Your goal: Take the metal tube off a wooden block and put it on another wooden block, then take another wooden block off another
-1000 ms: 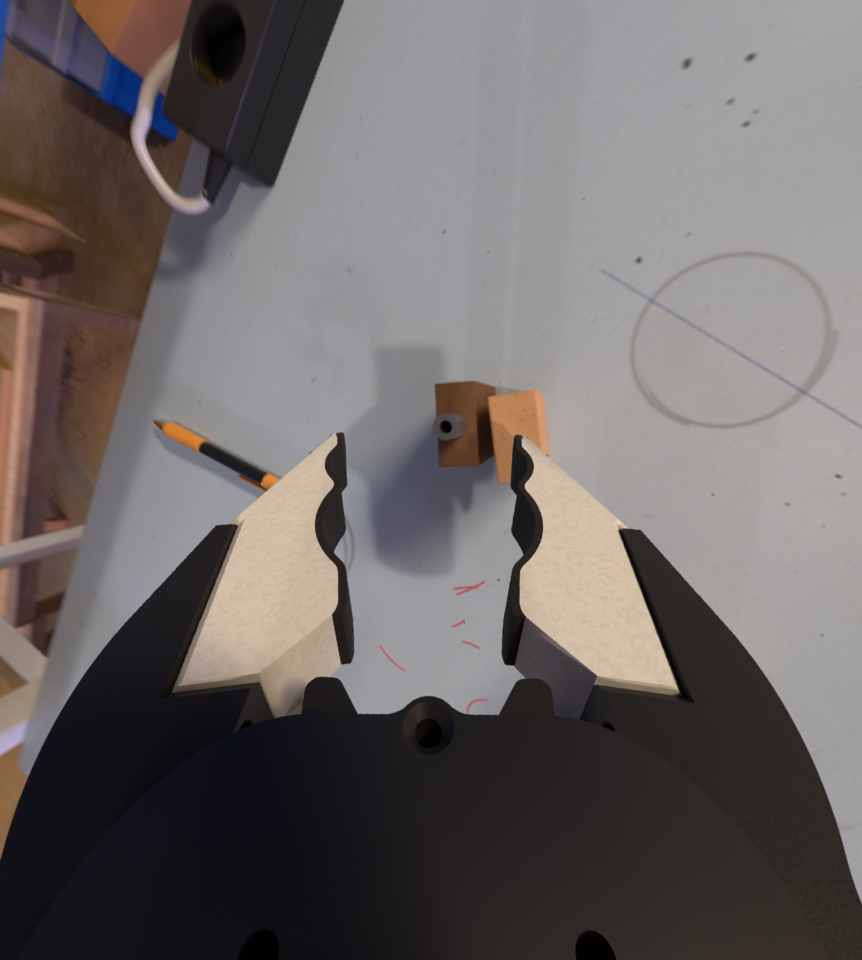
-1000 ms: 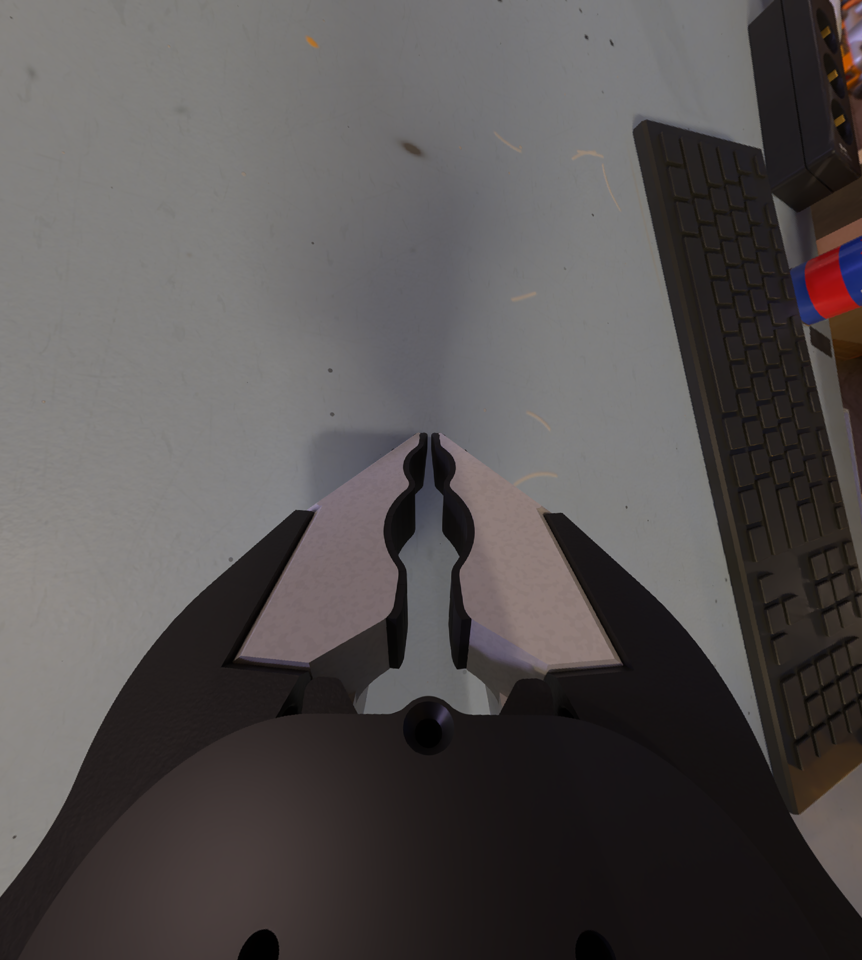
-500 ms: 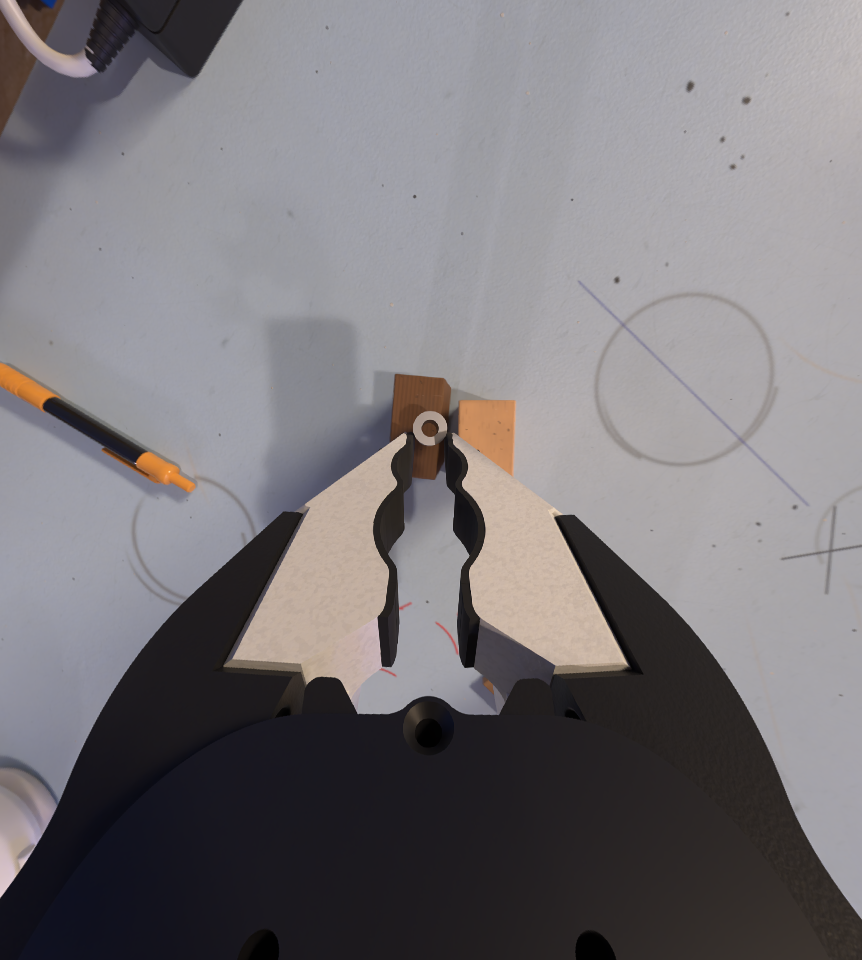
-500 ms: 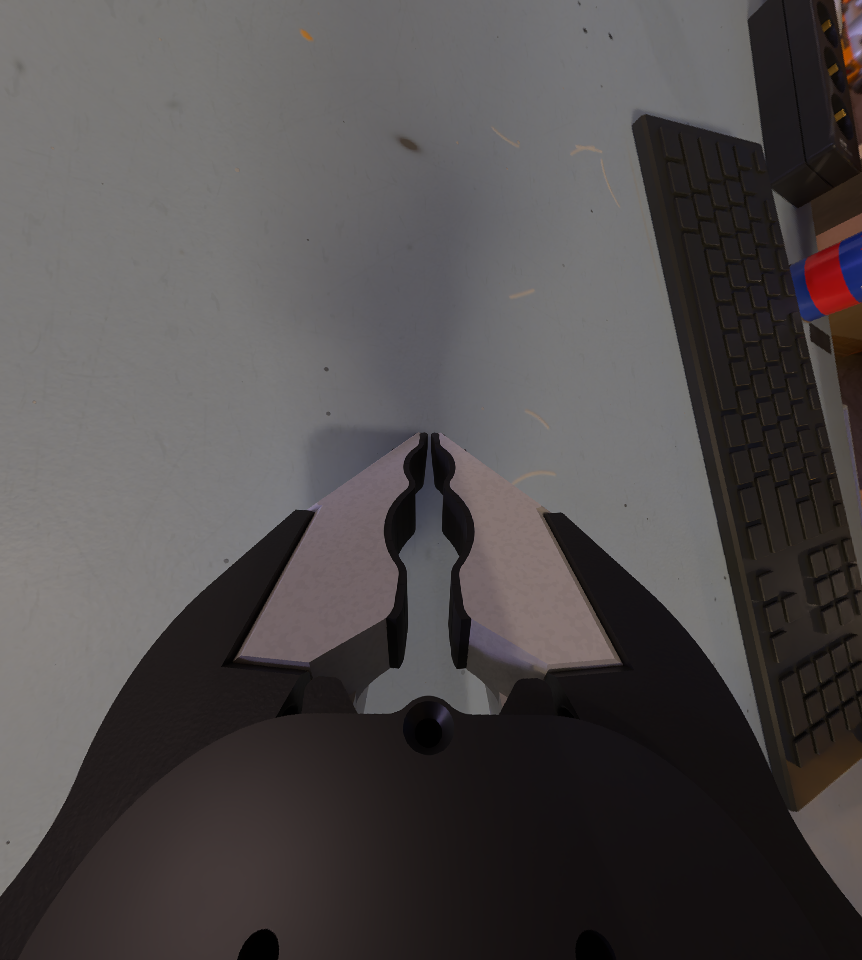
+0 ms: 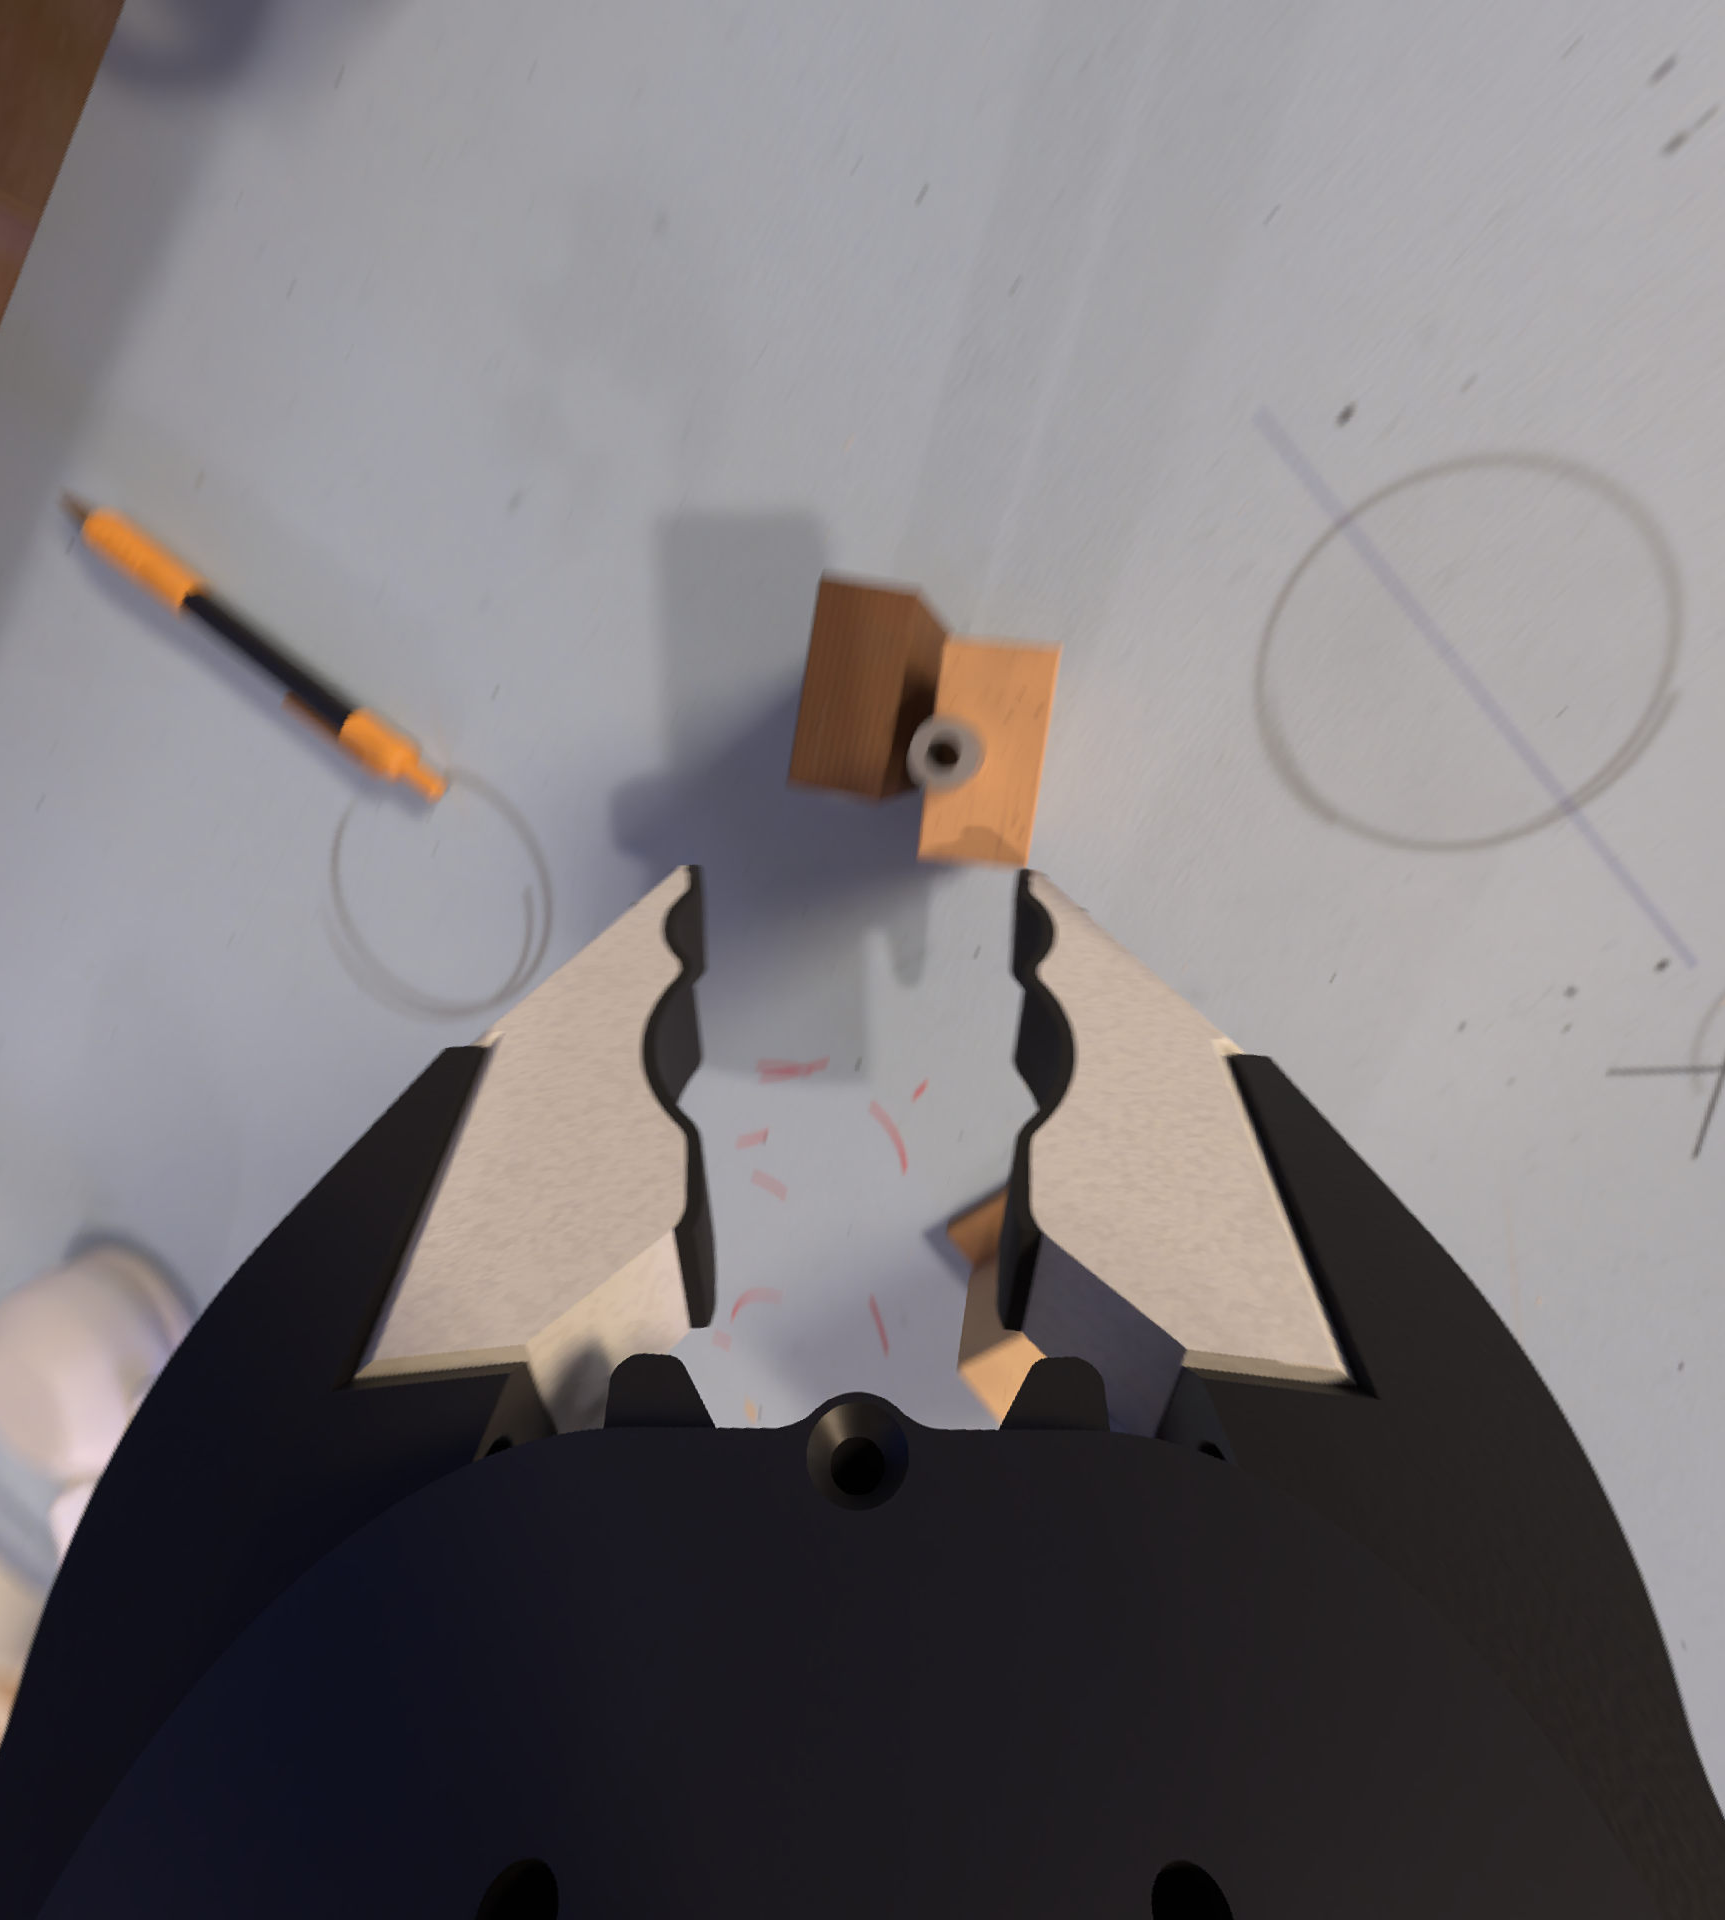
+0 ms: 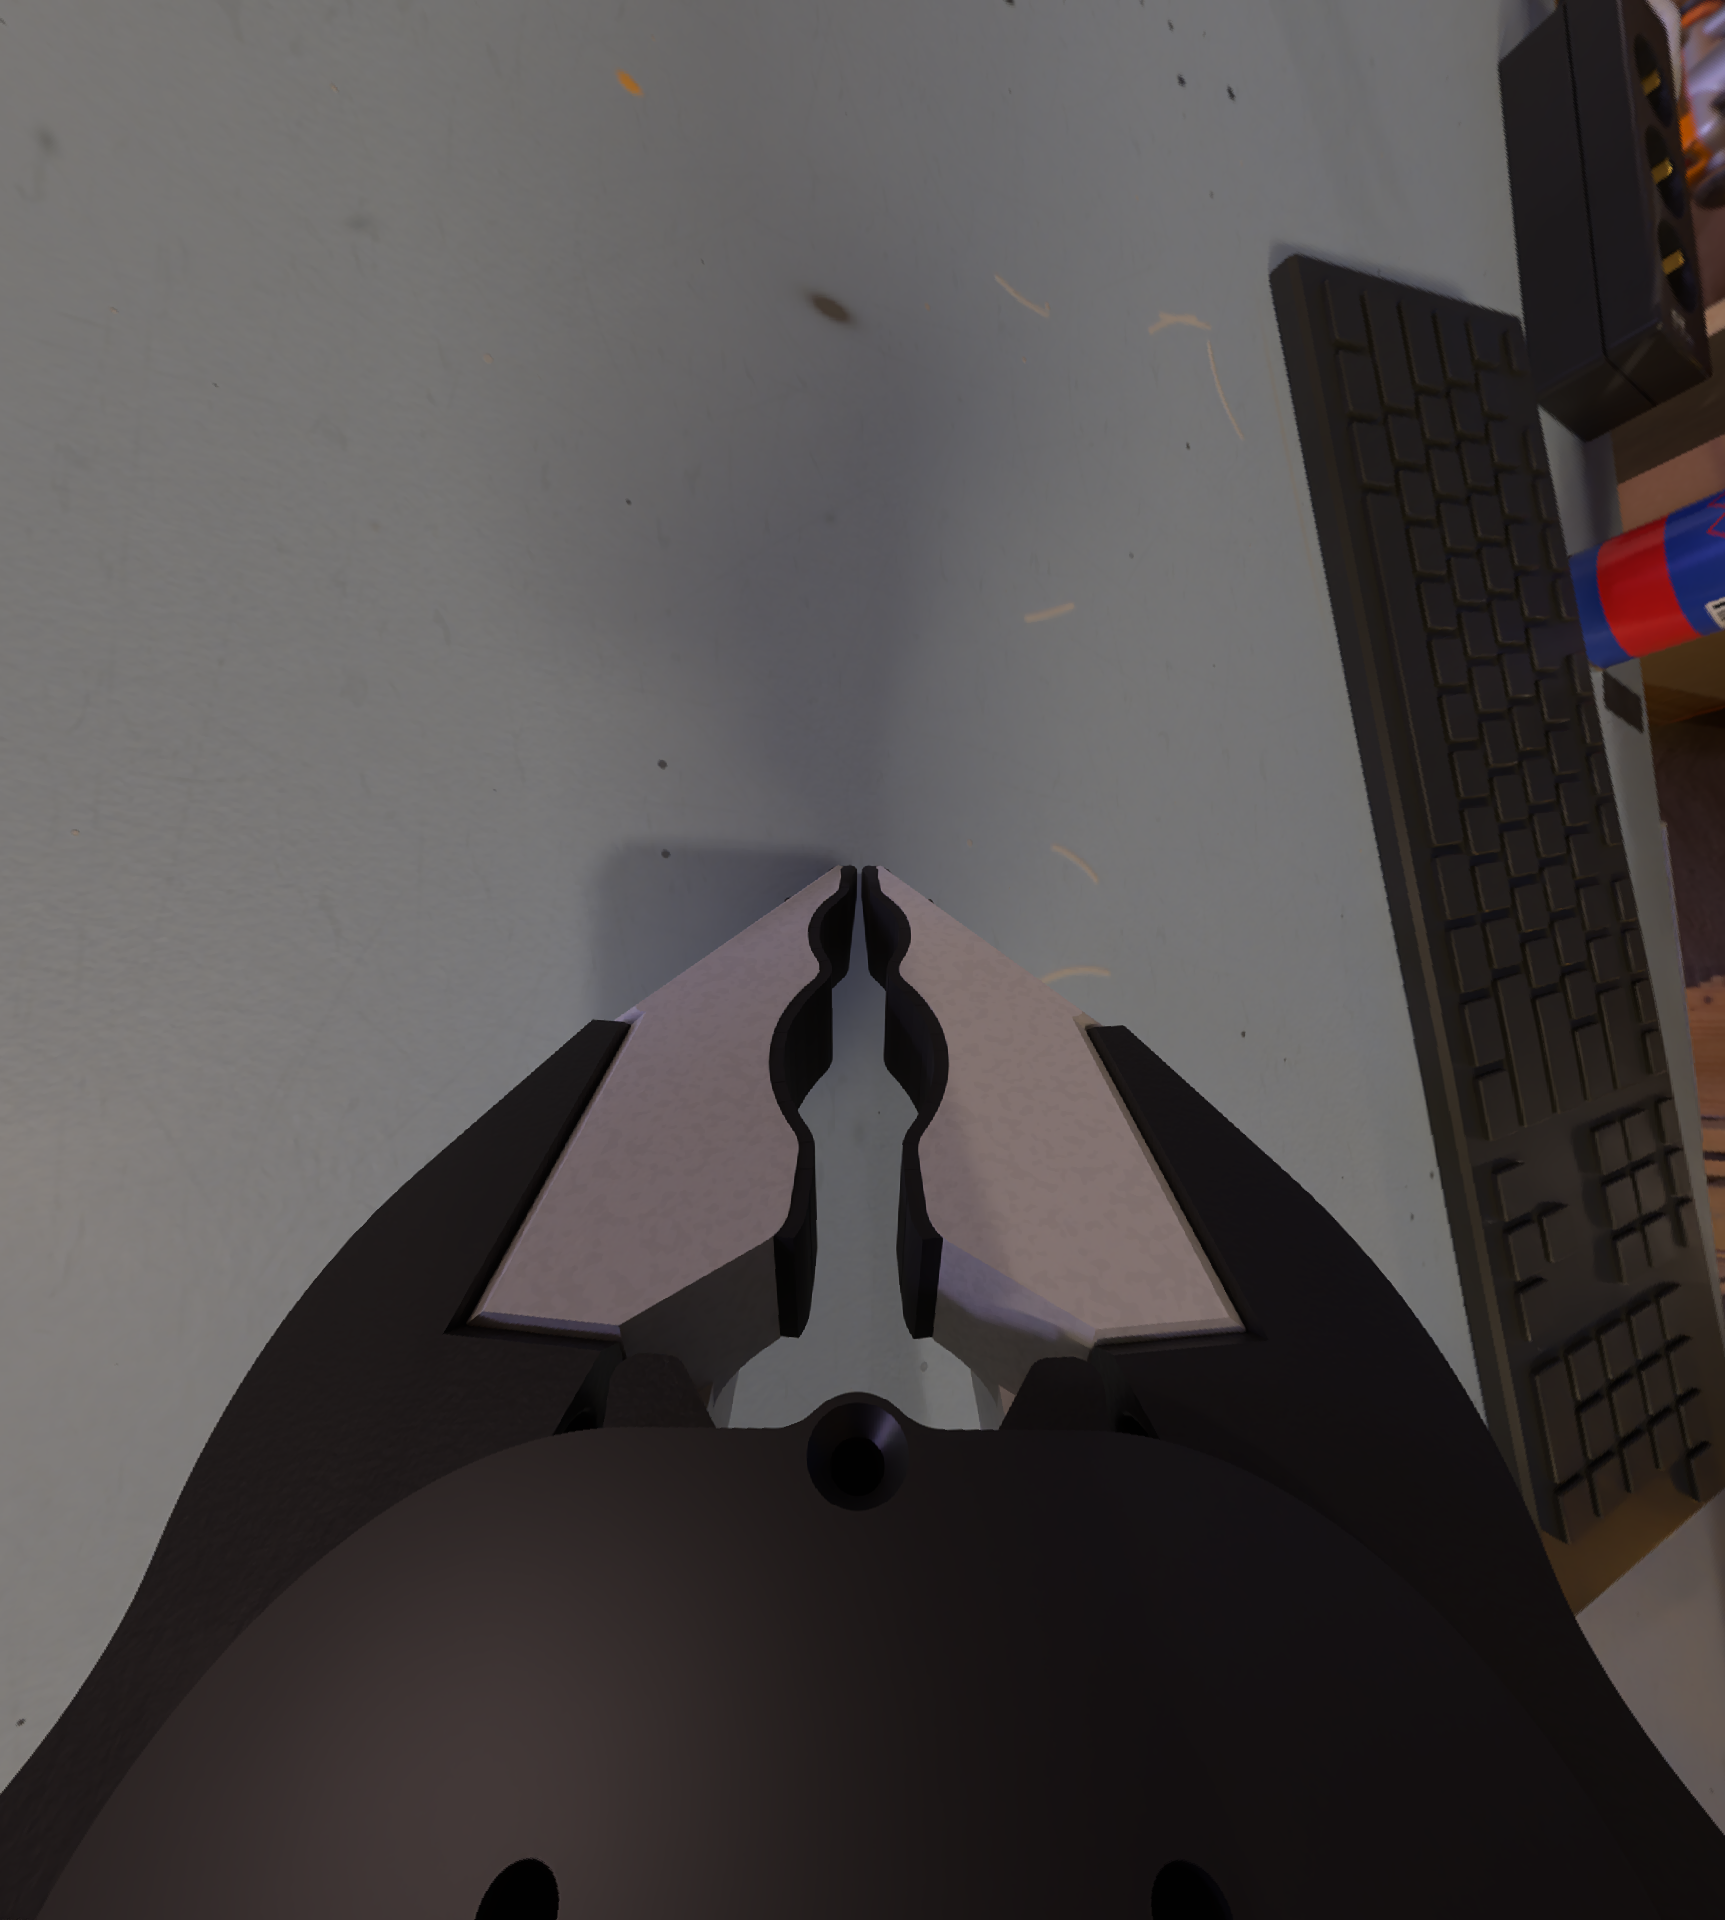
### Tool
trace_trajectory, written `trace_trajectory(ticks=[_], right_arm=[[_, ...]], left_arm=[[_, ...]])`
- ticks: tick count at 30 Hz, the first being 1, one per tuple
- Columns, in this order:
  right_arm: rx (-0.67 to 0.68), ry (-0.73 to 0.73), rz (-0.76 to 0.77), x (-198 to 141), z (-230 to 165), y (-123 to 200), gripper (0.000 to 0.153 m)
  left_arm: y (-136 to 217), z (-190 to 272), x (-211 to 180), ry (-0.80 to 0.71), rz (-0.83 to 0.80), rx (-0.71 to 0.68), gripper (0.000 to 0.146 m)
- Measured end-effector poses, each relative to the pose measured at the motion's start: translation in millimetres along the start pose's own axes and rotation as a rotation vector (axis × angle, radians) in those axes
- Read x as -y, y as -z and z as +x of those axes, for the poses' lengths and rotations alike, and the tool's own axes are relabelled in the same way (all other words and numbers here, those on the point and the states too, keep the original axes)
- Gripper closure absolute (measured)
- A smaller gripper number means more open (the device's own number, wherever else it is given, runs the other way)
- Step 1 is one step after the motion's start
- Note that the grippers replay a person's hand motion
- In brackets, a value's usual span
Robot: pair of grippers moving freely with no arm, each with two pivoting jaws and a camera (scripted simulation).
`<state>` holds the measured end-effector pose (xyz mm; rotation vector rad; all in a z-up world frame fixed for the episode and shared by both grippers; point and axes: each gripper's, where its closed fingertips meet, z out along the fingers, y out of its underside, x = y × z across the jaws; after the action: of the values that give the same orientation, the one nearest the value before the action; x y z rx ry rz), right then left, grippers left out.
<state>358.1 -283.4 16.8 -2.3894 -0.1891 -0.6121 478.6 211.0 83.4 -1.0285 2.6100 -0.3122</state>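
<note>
In the left wrist view a small grey metal tube (image 5: 944, 750) stands on end on a light wooden block (image 5: 993, 758). A darker, taller wooden block (image 5: 858, 691) stands touching its left side. My left gripper (image 5: 858, 883) is open and empty, above and a little nearer than the blocks. Another light wooden piece (image 5: 983, 1236) shows partly behind my right finger, mostly hidden. My right gripper (image 6: 858, 873) is shut and empty over bare table, with none of the blocks in its view.
An orange and black pen (image 5: 250, 649) lies left of the blocks. White round objects (image 5: 58, 1361) stand at the lower left, near the table's left edge. Pencil circles and lines mark the table. A black keyboard (image 6: 1492, 831) and a black box (image 6: 1606, 208) lie along the right edge.
My left gripper was shut on the tube over the dark block; the tube now stands on the light block, and the gripper has opened and drawn back. The right gripper has not moved.
</note>
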Motion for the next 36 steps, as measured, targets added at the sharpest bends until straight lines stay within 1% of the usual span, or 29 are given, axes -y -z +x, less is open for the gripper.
trace_trajectory(ticks=[1, 2, 4, 6, 9, 11, 14, 15, 17, 18, 19, 21, 23, 25, 28, 30, 33, 35, 36], right_arm=[[0.000, 0.005, 0.005, 1.8, -0.4, 0.7, 0.152], [0.000, 0.008, 0.012, 3.8, -0.6, 1.8, 0.152], [0.001, 0.014, 0.033, 8.4, -1.1, 4.9, 0.152], [0.002, 0.023, 0.057, 13.6, -1.7, 9.3, 0.151], [0.006, 0.030, 0.108, 21.5, -3.4, 18.9, 0.151], [0.006, 0.033, 0.137, 25.6, -4.6, 26.0, 0.151], [-0.012, 0.053, 0.178, 33.4, -4.2, 38.9, 0.152], [-0.019, 0.056, 0.193, 36.2, -3.6, 43.4, 0.152], [-0.034, 0.061, 0.217, 40.5, -1.8, 51.0, 0.152], [-0.043, 0.065, 0.223, 42.0, -1.0, 54.1, 0.152], [-0.051, 0.068, 0.228, 43.4, -0.6, 57.0, 0.152], [-0.060, 0.070, 0.239, 45.7, -0.7, 61.0, 0.152], [-0.062, 0.075, 0.242, 47.1, -1.2, 62.6, 0.152], [-0.057, 0.077, 0.251, 49.4, -2.2, 63.4, 0.152], [-0.049, 0.082, 0.255, 51.0, -4.5, 63.2, 0.151], [-0.051, 0.090, 0.249, 50.8, -5.2, 63.4, 0.151], [-0.057, 0.091, 0.254, 51.7, -5.0, 65.2, 0.152], [-0.057, 0.091, 0.257, 52.1, -4.9, 65.7, 0.152], [-0.056, 0.091, 0.258, 52.1, -5.1, 65.5, 0.152]], left_arm=[[6.0, -4.1, -9.1, 0.010, -0.032, 0.025, 0.075], [11.5, -5.1, -20.6, 0.034, -0.074, 0.025, 0.068], [19.6, -5.8, -46.7, 0.123, -0.166, 0.010, 0.056], [25.5, -3.5, -64.3, 0.218, -0.174, -0.004, 0.042], [32.1, 3.5, -87.6, 0.365, -0.141, 0.015, 0.032], [35.4, 10.1, -98.9, 0.454, -0.106, 0.021, 0.029], [47.5, 10.4, -96.5, 0.564, 0.070, 0.060, 0.030], [54.4, 2.7, -93.8, 0.625, 0.152, 0.093, 0.032], [70.1, -10.0, -87.9, 0.737, 0.325, 0.100, 0.035], [76.8, -13.4, -90.1, 0.788, 0.375, 0.102, 0.038], [81.5, -12.0, -94.6, 0.817, 0.392, 0.104, 0.043], [81.6, -1.8, -110.2, 0.836, 0.362, 0.110, 0.048], [70.4, 12.8, -133.1, 0.829, 0.253, 0.148, 0.053], [54.5, 30.2, -145.6, 0.807, 0.177, 0.145, 0.054], [30.4, 53.3, -151.6, 0.769, 0.109, 0.105, 0.052], [16.4, 62.1, -155.2, 0.743, 0.054, 0.100, 0.053], [-0.4, 70.1, -154.9, 0.718, 0.024, 0.111, 0.063], [-4.6, 70.6, -155.1, 0.675, -0.008, 0.175, 0.071], [-4.9, 70.3, -154.0, 0.670, -0.009, 0.189, 0.073]])
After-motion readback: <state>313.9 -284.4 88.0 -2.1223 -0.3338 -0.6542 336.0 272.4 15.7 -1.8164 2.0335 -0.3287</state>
